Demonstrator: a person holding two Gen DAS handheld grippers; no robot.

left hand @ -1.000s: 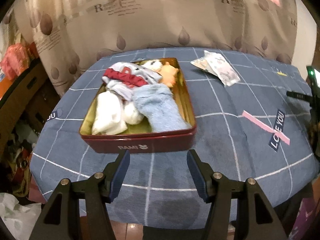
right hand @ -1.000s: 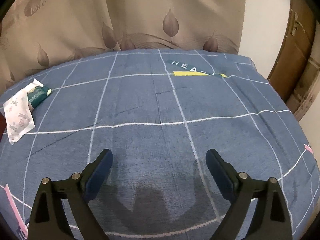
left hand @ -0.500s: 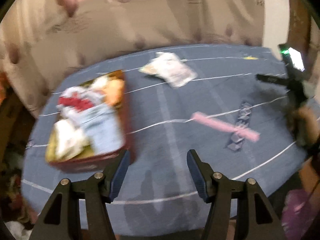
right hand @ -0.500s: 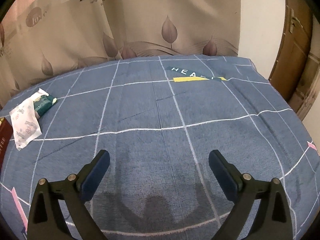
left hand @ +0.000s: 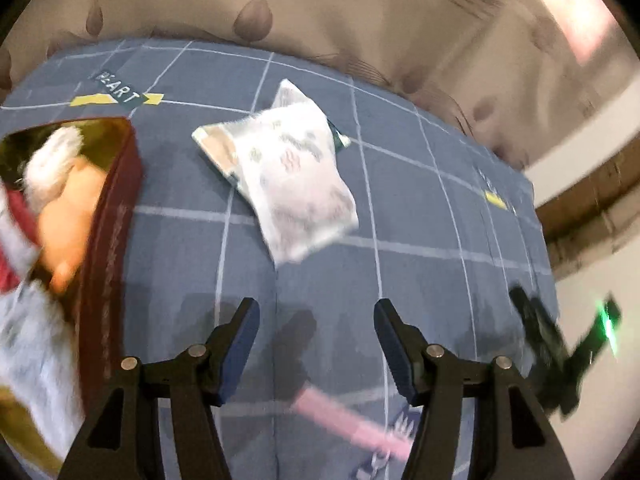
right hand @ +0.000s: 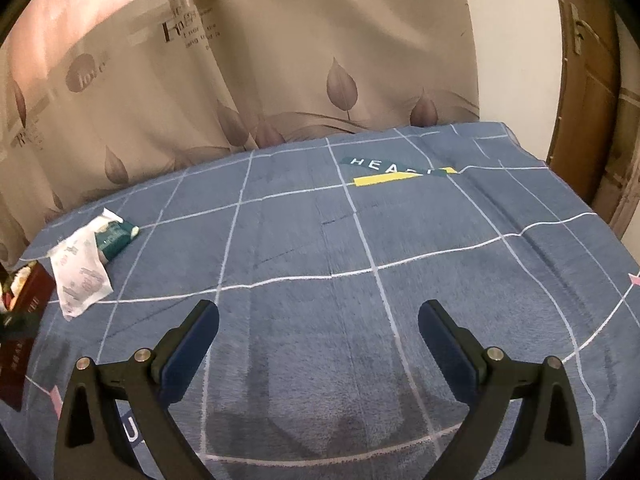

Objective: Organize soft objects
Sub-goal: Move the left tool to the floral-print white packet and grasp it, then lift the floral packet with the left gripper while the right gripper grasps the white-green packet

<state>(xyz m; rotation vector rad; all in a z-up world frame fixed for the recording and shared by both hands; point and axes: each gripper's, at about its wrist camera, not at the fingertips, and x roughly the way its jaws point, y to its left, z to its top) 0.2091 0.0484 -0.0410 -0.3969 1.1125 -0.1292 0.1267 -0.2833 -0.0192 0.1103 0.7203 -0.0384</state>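
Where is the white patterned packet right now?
Left wrist view: the white patterned packet lies on the blue blanket, right of the red tin, overlapping a green packet.

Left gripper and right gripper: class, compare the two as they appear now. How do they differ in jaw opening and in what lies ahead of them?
The right gripper stands wider open than the left gripper, its jaws having just been opening. Ahead of the left gripper lies the white patterned packet, with the red tin at its left; ahead of the right gripper is only bare blue blanket. Both are empty and angled down at the blanket.
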